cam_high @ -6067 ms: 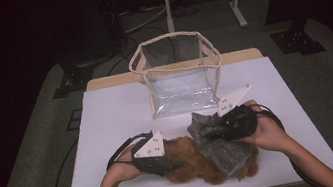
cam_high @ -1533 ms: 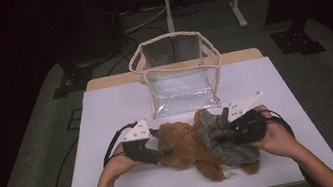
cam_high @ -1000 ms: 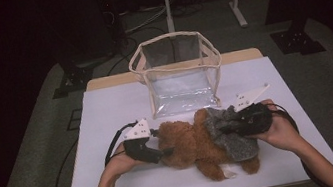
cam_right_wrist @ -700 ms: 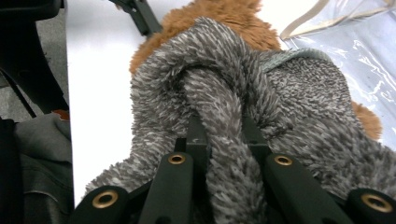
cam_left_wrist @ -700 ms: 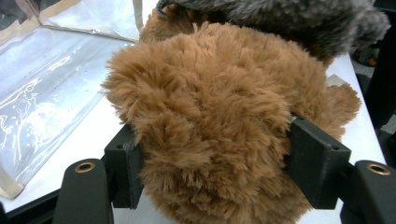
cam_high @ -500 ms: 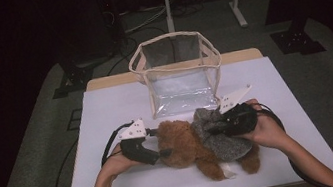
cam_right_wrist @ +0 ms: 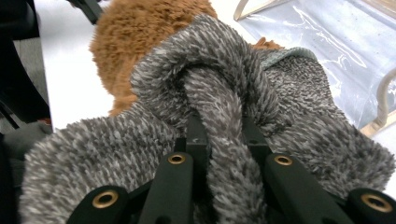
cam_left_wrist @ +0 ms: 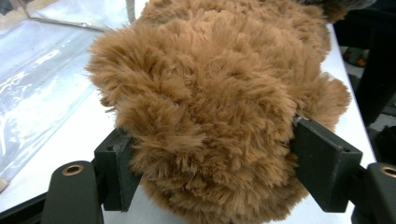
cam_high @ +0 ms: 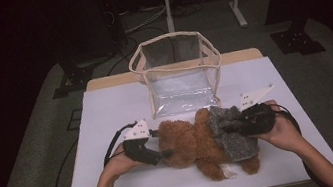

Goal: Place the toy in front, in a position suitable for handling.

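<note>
White tabletop [cam_high: 106, 108] under dim light carries everything, and the brown teddy bear [cam_high: 190, 145] lying across it near your edge is the landmark. At the bear's left end, your left gripper [cam_high: 163, 150] has its jaws spread wide around the fuzzy head, pads pressing the fur on both sides; they have just been closing a little with the head between them. That hold pins the bear so the garment can be worked along it. Over the bear's right half lies the grey knitted sweater [cam_high: 231, 131], and your right gripper [cam_high: 228, 127] is clamped tight on a bunched fold of it. Behind the bear, close by, stands a clear plastic bag [cam_high: 179, 73], open-topped. Bunched knit may snag on the bear's limbs.
</note>
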Available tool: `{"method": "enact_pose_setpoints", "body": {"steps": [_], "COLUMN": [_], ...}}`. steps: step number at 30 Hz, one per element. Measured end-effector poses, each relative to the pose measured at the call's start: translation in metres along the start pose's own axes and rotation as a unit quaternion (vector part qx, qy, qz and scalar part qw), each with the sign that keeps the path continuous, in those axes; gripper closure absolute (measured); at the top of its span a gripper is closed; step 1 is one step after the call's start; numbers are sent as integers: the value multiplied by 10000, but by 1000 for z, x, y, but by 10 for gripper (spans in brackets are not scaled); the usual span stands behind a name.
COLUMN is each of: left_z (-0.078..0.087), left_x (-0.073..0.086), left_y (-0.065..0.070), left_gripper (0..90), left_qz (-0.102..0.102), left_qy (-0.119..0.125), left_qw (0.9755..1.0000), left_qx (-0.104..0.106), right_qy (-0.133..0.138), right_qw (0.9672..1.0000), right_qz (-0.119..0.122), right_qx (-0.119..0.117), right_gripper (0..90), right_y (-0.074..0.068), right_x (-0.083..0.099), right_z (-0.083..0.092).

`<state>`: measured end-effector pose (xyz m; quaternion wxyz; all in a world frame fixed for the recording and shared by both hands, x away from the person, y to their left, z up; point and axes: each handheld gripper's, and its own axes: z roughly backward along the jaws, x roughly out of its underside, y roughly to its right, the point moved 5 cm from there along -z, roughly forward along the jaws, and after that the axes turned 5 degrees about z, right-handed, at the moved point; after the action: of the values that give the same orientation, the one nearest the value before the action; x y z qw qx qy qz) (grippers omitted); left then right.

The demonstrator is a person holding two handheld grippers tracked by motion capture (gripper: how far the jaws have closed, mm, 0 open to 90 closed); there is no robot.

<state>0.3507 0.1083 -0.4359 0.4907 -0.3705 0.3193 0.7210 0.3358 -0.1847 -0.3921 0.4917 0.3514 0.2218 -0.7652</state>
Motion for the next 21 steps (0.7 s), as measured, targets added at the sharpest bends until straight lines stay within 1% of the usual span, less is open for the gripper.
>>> {"method": "enact_pose_setpoints", "body": {"steps": [1, 2, 3, 4, 5, 6, 7, 10, 11, 13, 14, 15, 16, 17, 18, 19, 20, 21], "left_z": [-1, -1, -1, -1, -1, 0, 0, 2, 5, 6, 8, 9, 10, 10, 11, 12, 12, 13], "left_x": [0, 0, 0, 0, 0, 0, 0, 0, -1, -2, -2, -3, -5, -5, -5, -5, -5, -4], "left_y": [-1, -1, -2, -2, -2, -2, -3, -2, -2, -2, -3, -3, -3, -3, -3, -3, -3, -4], "left_gripper": [248, 248, 247, 247, 247, 247, 246, 242, 230, 225, 225, 223, 218, 216, 211, 210, 210, 211], "left_qz": [12, 10, 31, 31, 50, 52, 10, 8, -23, -50, -114, -107, -175, -175, -187, -195, -195, -178], "left_qy": [-6, -14, -6, -6, 1, -1, -34, -8, 45, 49, 47, 78, 89, 89, 60, 48, 48, 58], "left_qw": [10000, 10000, 10000, 10000, 9999, 9999, 10000, 10000, 10000, 9999, 9998, 9998, 9996, 9996, 9995, 9995, 9995, 9995], "left_qx": [-30, -48, -77, -77, -100, -108, -90, -65, -74, -86, -126, -170, -225, -225, -235, -239, -239, -238], "right_qy": [37, 39, 66, 82, 82, 61, 51, 34, 41, 10, 10, 4, -29, -29, -39, -36, -36, -45], "right_qw": [10000, 10000, 9999, 9997, 9997, 9994, 9993, 9993, 9995, 9996, 9996, 9997, 9997, 9997, 9998, 9997, 9997, 9998], "right_qz": [-8, 40, 126, 177, 177, 309, 319, 339, 285, 280, 280, 250, 245, 245, 204, 194, 194, 134], "right_qx": [-21, -20, -69, -120, -120, -161, -185, -179, -162, -87, -87, -77, 5, 5, 82, 122, 122, 156], "right_gripper": [777, 776, 775, 775, 775, 774, 773, 775, 776, 778, 778, 778, 778, 778, 778, 777, 777, 777], "right_y": [-3, -7, -16, -21, -21, -31, -34, -33, -27, -18, -18, -14, -5, -5, 5, 10, 10, 18], "right_x": [0, 0, -2, -3, -3, -5, -5, -4, -3, -4, -4, -5, -9, -9, -14, -16, -16, -19], "right_z": [2, 4, 5, 5, 5, 3, 2, -1, -2, -5, -5, -7, -11, -11, -15, -17, -17, -22]}}
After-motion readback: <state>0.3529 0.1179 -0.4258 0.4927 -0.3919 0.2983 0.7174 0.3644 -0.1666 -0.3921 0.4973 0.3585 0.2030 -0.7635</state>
